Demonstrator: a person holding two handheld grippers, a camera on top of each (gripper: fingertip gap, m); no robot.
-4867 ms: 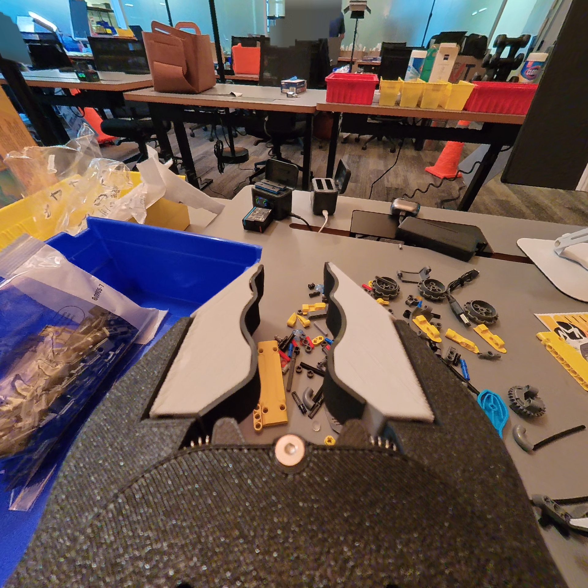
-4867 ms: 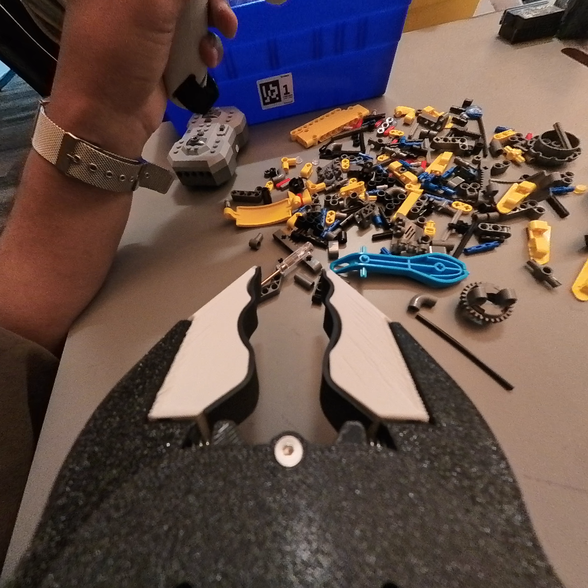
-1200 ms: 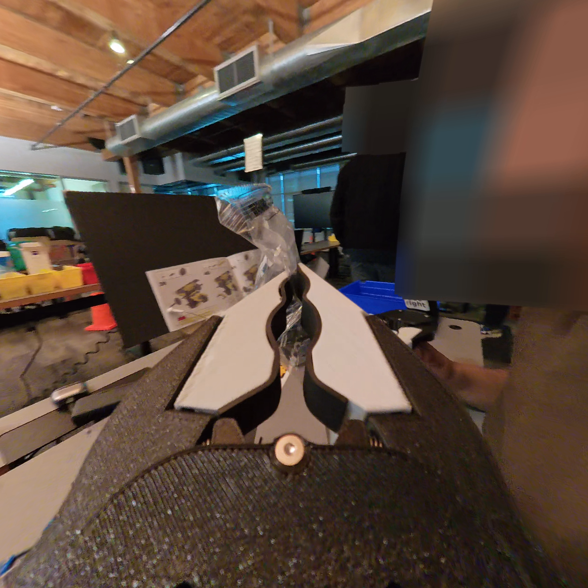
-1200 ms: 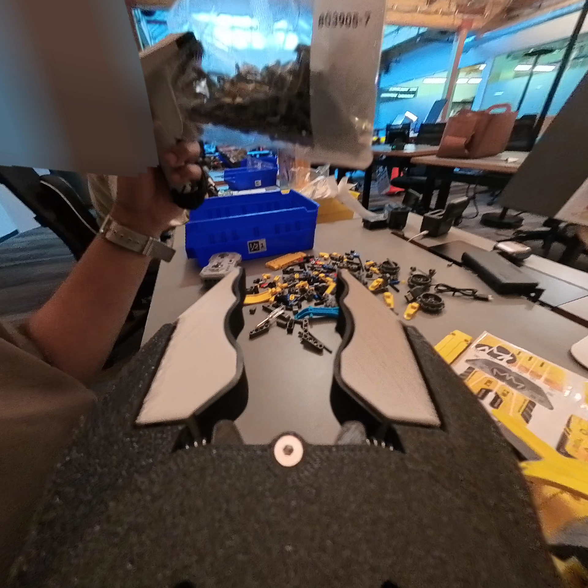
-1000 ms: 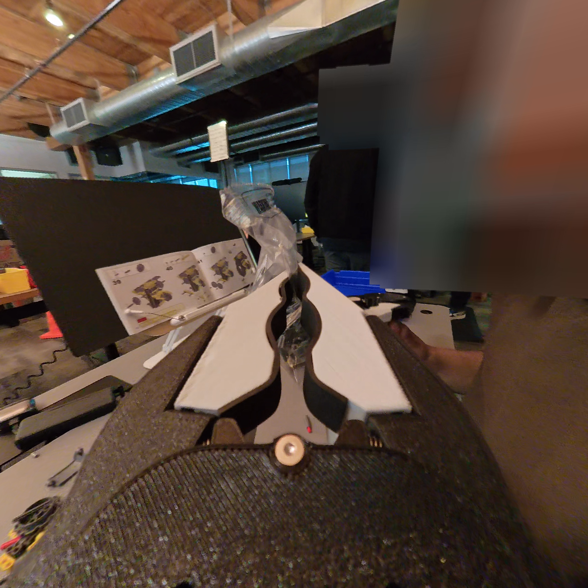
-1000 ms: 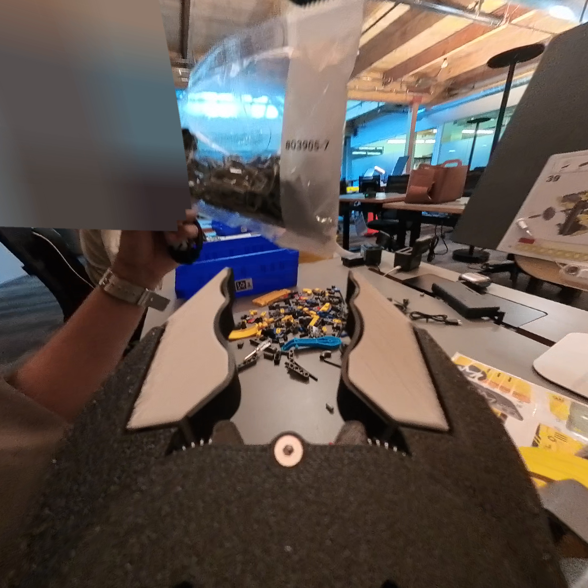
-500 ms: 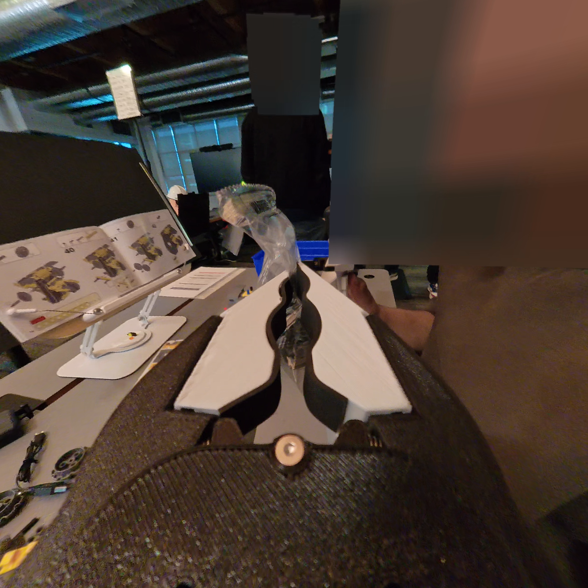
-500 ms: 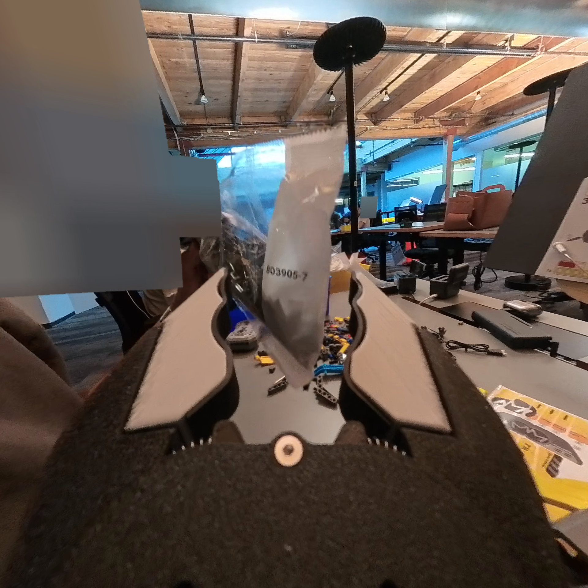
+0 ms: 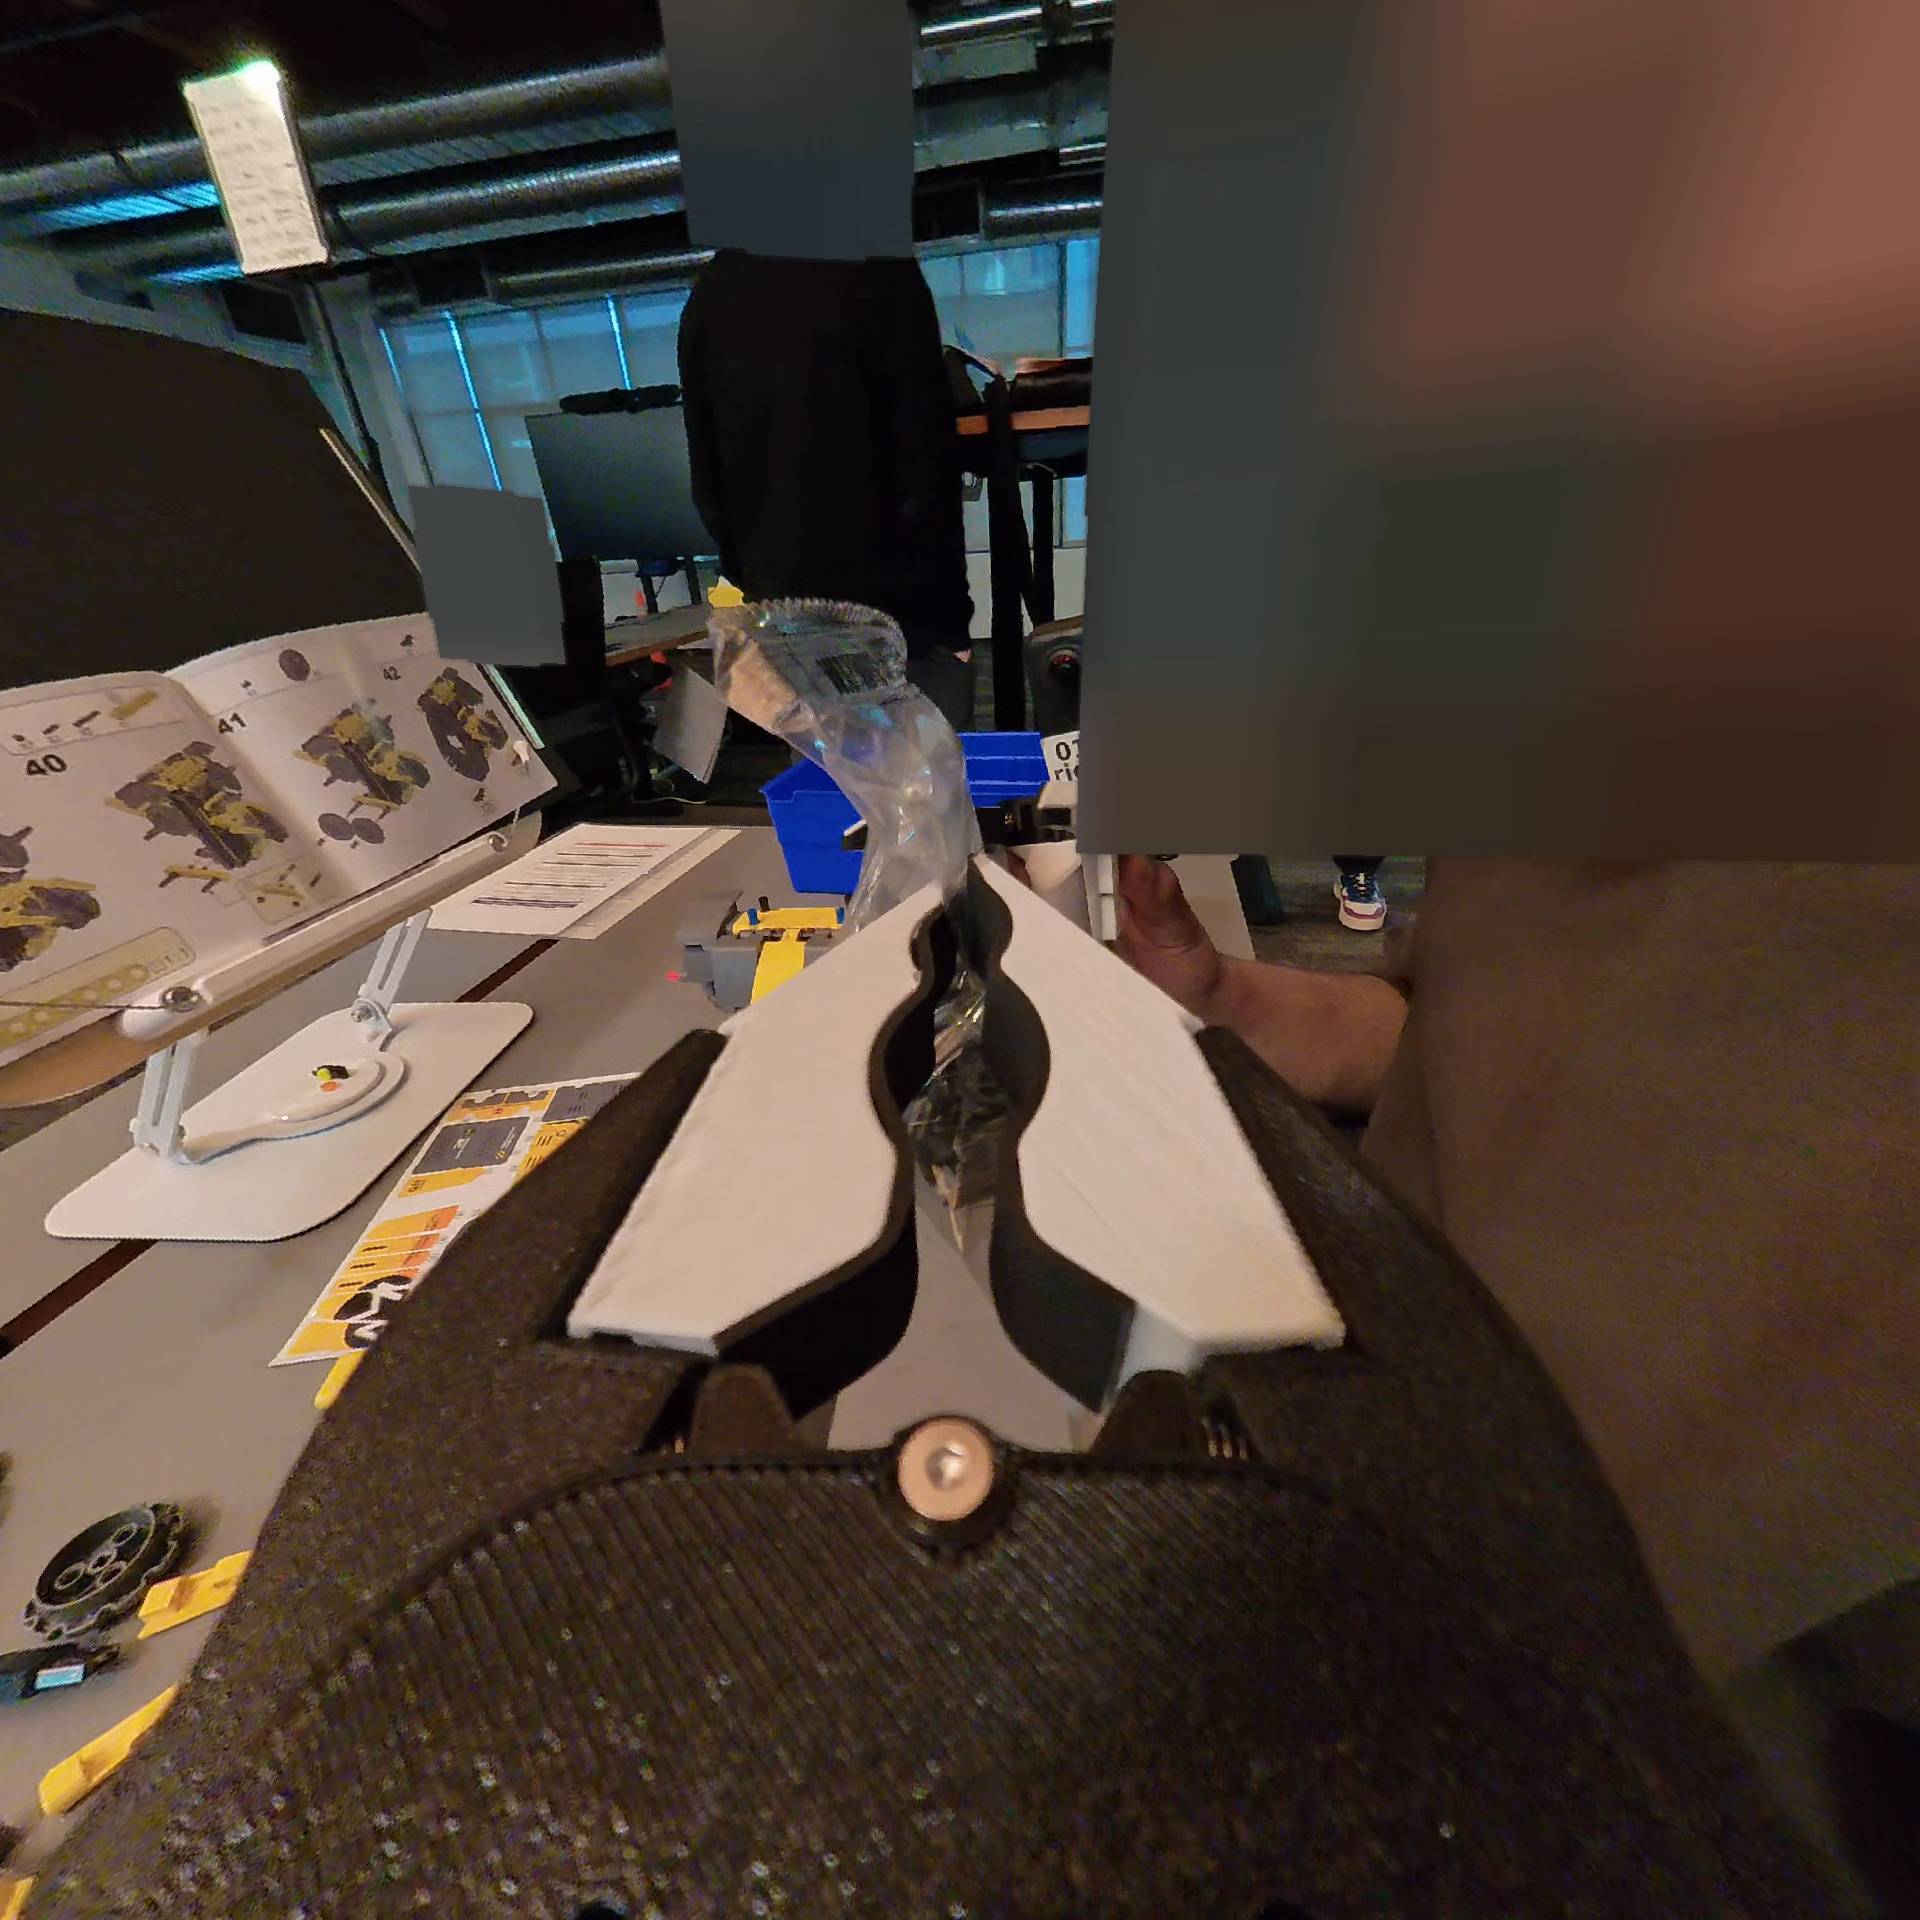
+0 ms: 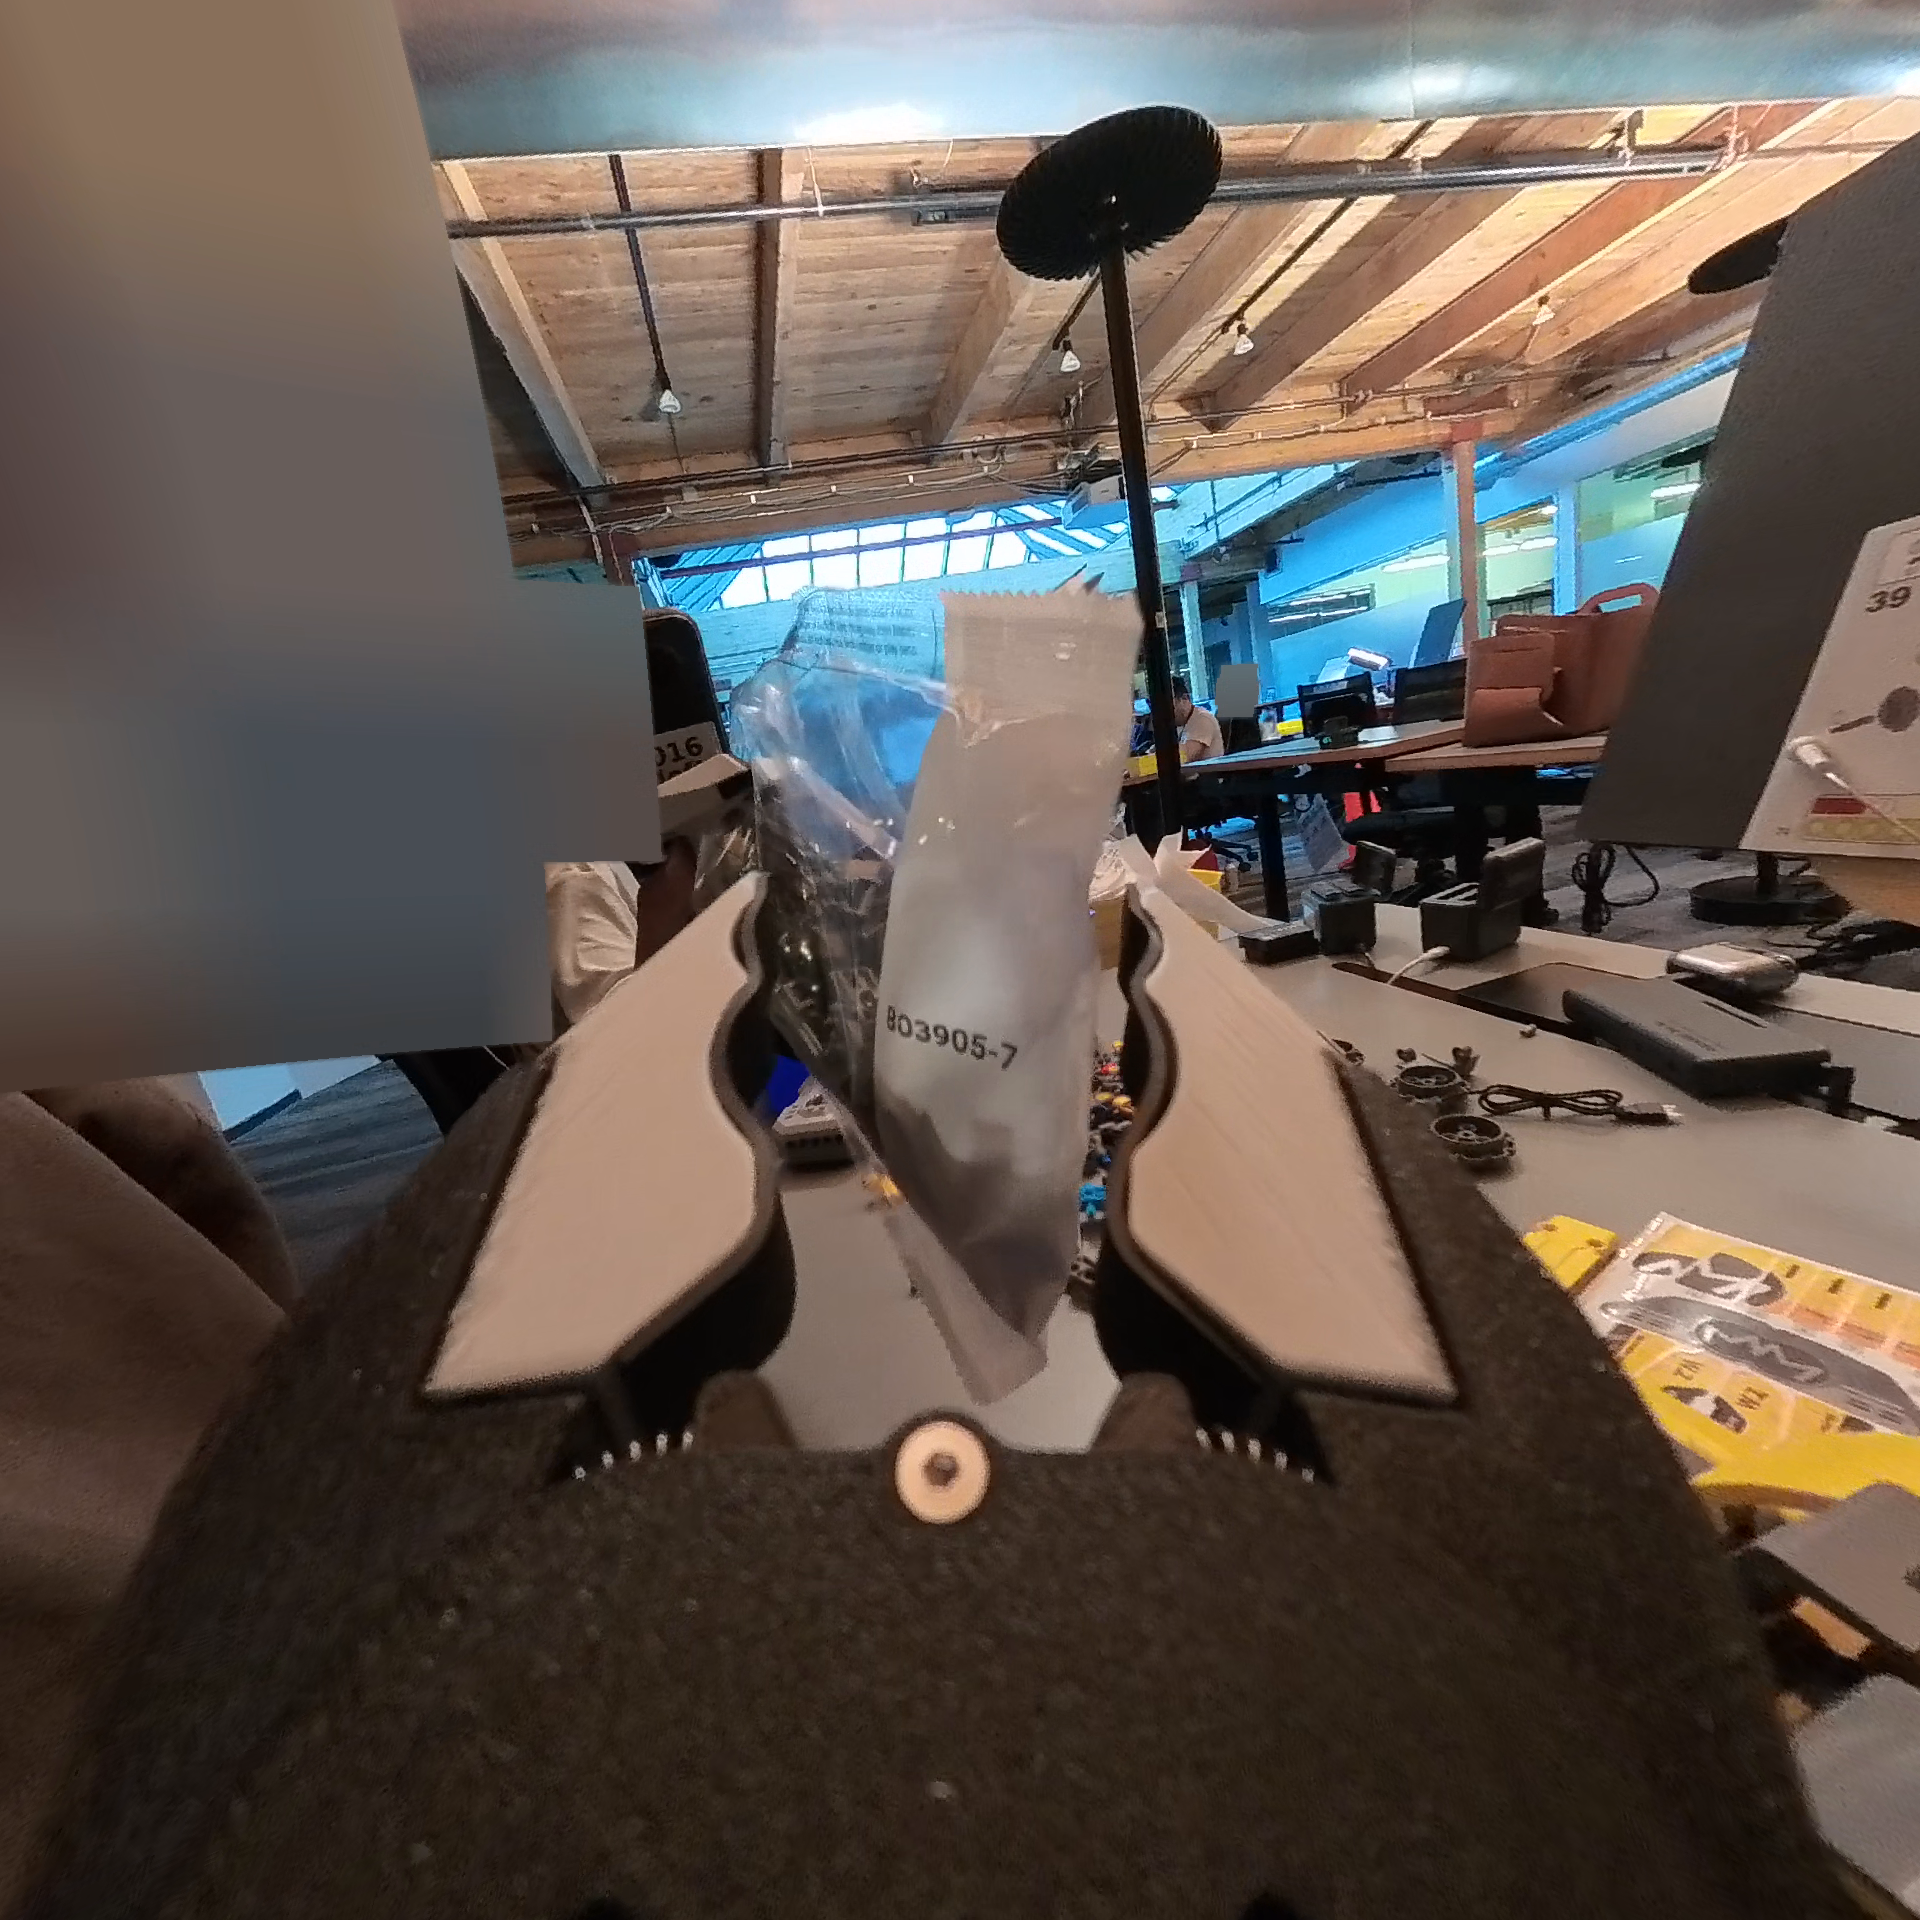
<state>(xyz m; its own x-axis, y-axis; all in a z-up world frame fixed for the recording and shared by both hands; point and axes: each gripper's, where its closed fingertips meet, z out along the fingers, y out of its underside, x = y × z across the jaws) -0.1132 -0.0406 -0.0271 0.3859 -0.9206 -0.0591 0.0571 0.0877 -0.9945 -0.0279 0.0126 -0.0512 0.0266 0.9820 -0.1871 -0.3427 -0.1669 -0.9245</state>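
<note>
My left gripper [image 9: 964,883] is shut on a clear plastic bag [image 9: 847,727] of small dark building parts and holds it up in the air above the grey table [image 9: 582,997]. The bag's serrated top stands above the fingertips, and its filled part hangs between the fingers. In the right wrist view the same bag [image 10: 987,935], with a white strip down one side, hangs between the fingers of my right gripper [image 10: 945,899]. That gripper is open, with its jaws wide apart on either side of the bag. I cannot tell whether they touch it.
An open instruction booklet [image 9: 208,810] rests on a white stand at the left. A sticker sheet [image 9: 468,1174], a grey and yellow built piece [image 9: 758,935] and a blue bin [image 9: 821,821] are on the table. Loose wheels [image 10: 1455,1101] and a black pack [image 10: 1683,1039] lie to the right.
My left gripper closed on the bag, lifted it from the blue bin and swung right. The right gripper rose from the table, still open, and the bag now sits between its fingers.
</note>
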